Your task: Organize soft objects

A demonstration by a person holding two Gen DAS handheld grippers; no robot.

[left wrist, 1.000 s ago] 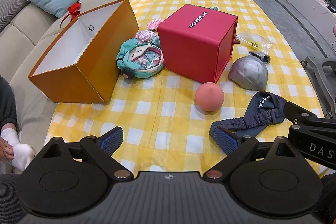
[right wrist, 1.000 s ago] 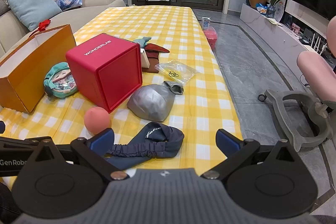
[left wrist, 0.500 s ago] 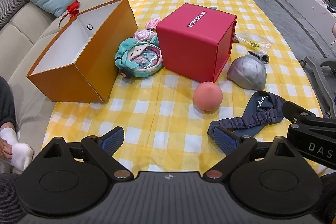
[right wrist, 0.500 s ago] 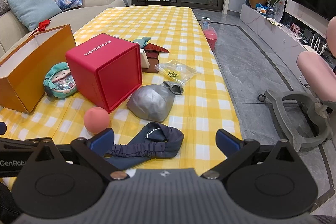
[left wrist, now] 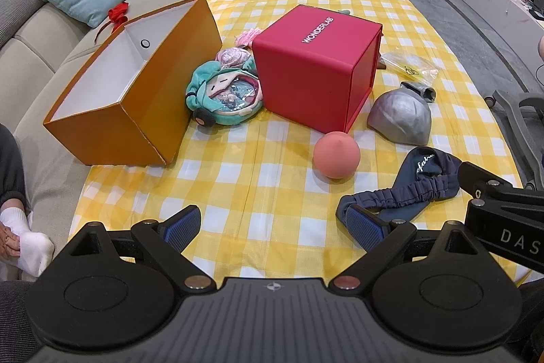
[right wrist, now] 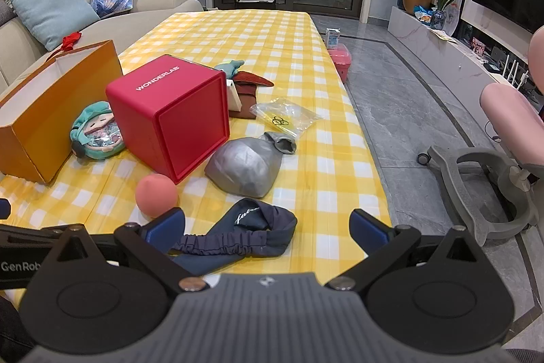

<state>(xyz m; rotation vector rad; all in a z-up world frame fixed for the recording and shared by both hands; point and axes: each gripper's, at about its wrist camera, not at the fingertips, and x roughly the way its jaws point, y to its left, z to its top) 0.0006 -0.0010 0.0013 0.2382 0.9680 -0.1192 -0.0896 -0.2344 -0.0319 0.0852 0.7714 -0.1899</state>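
Nothing is being gripped yet: both the left tongs (left wrist: 273, 225) and right tongs (right wrist: 267, 225) are gaping empty over the tabletop's (left wrist: 238, 186) near edge. The headband (left wrist: 404, 191) is lying at the near right corner, the ball (left wrist: 336, 154) beside it. Judging by this, the approach is underway; next calls for lowering onto one soft item. Compared with a second ago, the left view is sitting marginally closer in.

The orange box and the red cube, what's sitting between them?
A teal plush doll lies between the orange box and the red cube, with a pink bundle just behind it; the left wrist view shows it best.
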